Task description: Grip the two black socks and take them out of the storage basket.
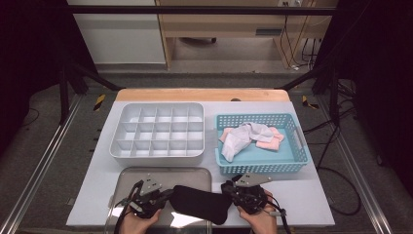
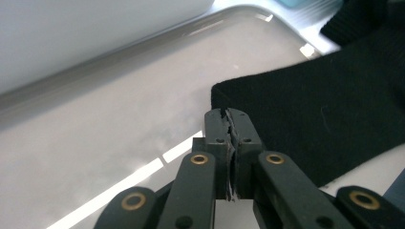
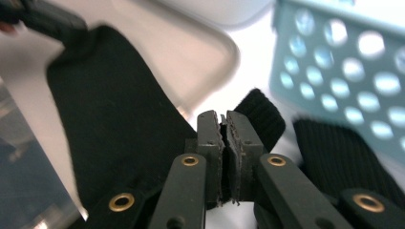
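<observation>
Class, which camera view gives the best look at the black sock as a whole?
The high view: the black sock shows whole there, stretched between both tongs, over the metal tray's near right corner. The left gripper view shows just one end, close up. The right gripper view shows much of its length, blurred.

i find no words, labels, brands or numbers i can read anywhere around me, not on the things before my jaws and not on the table (image 1: 311,204).

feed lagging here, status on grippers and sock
Left gripper and right gripper shut, at opposite ends of black sock. Sock flat, partly over metal tray. Nothing in the way.
</observation>
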### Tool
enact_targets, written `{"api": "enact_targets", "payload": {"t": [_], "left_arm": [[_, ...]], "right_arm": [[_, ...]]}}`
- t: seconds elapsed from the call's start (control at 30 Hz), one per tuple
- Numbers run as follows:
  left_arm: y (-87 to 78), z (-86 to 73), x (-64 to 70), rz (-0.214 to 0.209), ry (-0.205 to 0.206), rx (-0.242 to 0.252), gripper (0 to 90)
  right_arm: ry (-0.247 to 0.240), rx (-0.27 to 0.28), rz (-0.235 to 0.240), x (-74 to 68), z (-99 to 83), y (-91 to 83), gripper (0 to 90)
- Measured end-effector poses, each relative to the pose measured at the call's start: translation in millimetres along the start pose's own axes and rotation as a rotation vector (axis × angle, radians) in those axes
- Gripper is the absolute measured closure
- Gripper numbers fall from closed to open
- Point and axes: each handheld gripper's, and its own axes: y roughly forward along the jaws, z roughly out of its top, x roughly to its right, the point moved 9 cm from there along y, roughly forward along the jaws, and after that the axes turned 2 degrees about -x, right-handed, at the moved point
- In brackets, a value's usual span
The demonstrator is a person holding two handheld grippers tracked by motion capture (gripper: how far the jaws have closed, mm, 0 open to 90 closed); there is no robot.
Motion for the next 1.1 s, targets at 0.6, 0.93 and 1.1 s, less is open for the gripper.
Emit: {"api": "enact_targets", "payload": {"t": [0.6, 0.93, 1.1], "left_arm": [[-9.1, -15.3, -38.2, 0.089, -0.035, -0.011, 86.5], [-9.4, -15.0, -40.9, 0.091, -0.032, -0.008, 86.4], [-9.1, -14.9, -41.2, 0.087, -0.039, -0.005, 86.4]], "right_arm": [[0.025, 0.114, -0.009, -0.7, 38.1, 9.9, 63.3], [0.015, -0.057, -0.069, 8.8, 6.2, 46.5, 62.0], [0.035, -0.083, -0.048, 8.4, 1.1, 48.7, 78.9]]}}
